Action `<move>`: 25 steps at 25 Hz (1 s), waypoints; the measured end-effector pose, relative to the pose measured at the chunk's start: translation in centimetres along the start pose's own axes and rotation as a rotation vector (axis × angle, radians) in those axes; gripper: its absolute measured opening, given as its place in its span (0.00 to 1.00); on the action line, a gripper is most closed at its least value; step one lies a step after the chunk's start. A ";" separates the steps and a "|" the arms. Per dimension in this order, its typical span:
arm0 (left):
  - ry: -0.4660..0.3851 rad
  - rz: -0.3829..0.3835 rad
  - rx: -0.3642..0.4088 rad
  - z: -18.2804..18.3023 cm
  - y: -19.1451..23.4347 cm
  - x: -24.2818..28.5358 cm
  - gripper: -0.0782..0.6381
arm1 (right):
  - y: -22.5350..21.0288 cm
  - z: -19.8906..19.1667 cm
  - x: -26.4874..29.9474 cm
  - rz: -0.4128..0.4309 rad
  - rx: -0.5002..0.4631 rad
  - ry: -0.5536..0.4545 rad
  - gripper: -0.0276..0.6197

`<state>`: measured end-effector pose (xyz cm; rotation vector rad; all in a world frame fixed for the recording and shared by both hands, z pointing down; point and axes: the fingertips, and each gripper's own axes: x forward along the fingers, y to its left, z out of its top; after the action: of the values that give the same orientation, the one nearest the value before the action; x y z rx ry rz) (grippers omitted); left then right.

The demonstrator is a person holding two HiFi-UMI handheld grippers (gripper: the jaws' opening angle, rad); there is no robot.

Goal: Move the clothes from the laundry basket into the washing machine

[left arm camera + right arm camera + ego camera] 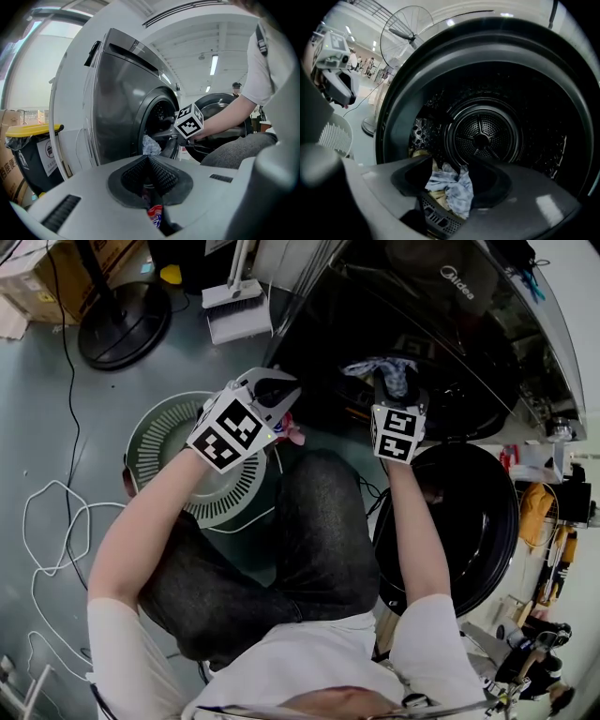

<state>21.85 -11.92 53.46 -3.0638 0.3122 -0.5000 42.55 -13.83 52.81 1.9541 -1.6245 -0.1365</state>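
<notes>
Right gripper (450,171) pinches pale blue cloth (459,192); left gripper (149,161) clamps a mostly hidden red-blue scrap (155,215).

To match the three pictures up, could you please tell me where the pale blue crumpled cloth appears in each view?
Head view: the pale blue crumpled cloth is at top centre, just above the right marker cube.
Left gripper view: centre, small, at the washer's mouth.
Right gripper view: bottom centre, between the jaws.
Shared landmark: the washing machine's dark round drum opening.
</notes>
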 end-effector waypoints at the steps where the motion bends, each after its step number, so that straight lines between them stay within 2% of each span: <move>1: -0.004 -0.001 -0.001 0.1 0.0 0.1 0.12 | 0.2 0.1 -0.2 0.003 0.008 -0.001 0.42; 6: -0.012 0.005 -0.003 0.3 -0.1 0.0 0.12 | 1.3 1.6 -1.6 0.033 0.068 -0.029 0.35; 10: -0.019 0.024 -0.025 0.5 0.7 -0.4 0.12 | 2.2 3.0 -2.9 0.060 0.119 -0.057 0.23; 13: -0.043 0.042 -0.069 1.0 1.4 -0.6 0.12 | 2.9 3.9 -3.7 0.090 0.137 -0.080 0.19; 19: -0.058 0.081 -0.089 1.6 2.2 -1.6 0.12 | 4.4 5.4 -4.4 0.160 0.179 -0.118 0.12; 25: -0.057 0.158 -0.099 0.7 3.5 -3.7 0.12 | 6.8 7.0 -5.5 0.243 0.232 -0.156 0.06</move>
<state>18.01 -14.59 51.49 -3.1054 0.5892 -0.4004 32.30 -11.84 48.85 1.9328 -2.0448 -0.0037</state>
